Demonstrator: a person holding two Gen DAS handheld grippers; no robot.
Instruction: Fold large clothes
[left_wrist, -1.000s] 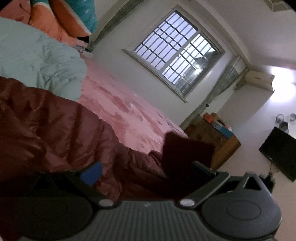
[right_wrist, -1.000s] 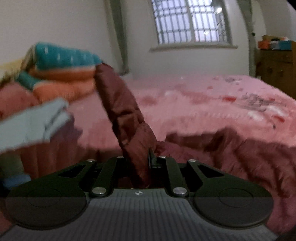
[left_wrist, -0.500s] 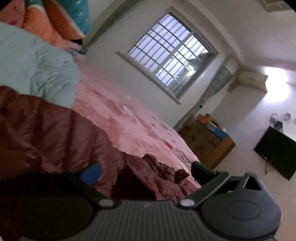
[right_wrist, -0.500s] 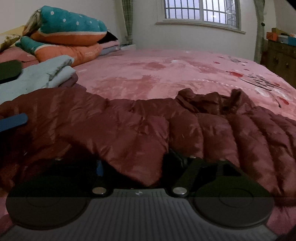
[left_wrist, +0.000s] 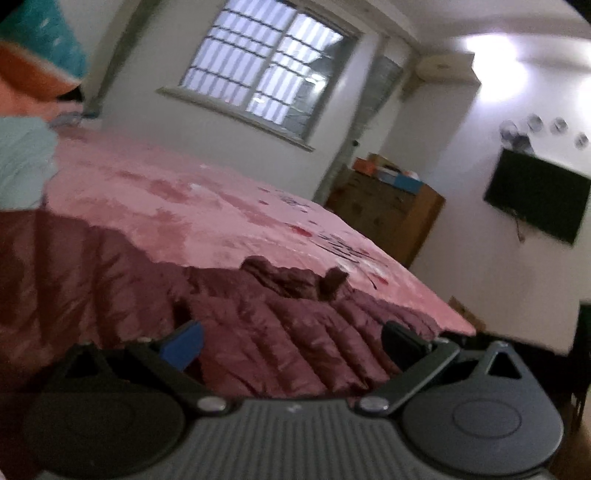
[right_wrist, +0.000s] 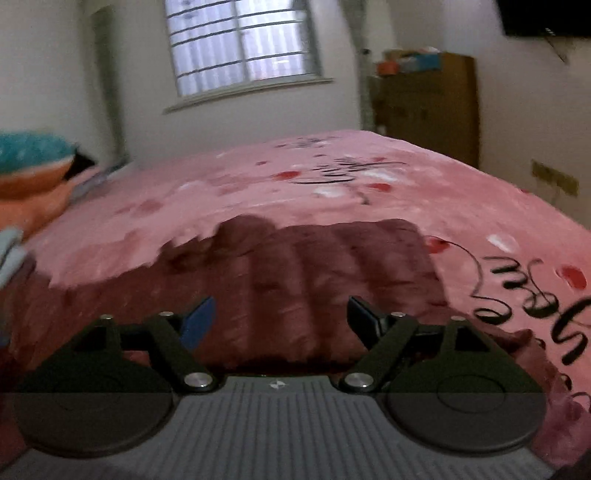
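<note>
A dark maroon quilted puffer jacket (left_wrist: 266, 325) lies flat on the pink bed (left_wrist: 207, 214). In the left wrist view my left gripper (left_wrist: 291, 341) is open and empty, just above the jacket's quilted panel. In the right wrist view the jacket (right_wrist: 314, 280) lies spread in front of my right gripper (right_wrist: 280, 317), which is open and empty, its fingers wide apart over the near edge of the fabric. Both views are motion-blurred.
Folded pale blue cloth (left_wrist: 22, 162) and orange-teal pillows (left_wrist: 37, 55) sit at the bed's left. A wooden dresser (left_wrist: 391, 214) stands past the bed's far corner, a wall TV (left_wrist: 535, 199) to the right, a barred window (right_wrist: 240, 44) behind.
My right gripper has let go of the jacket fold it held a second ago and opened wide. The jacket now lies flat. Both grippers have swung right, toward the dresser side.
</note>
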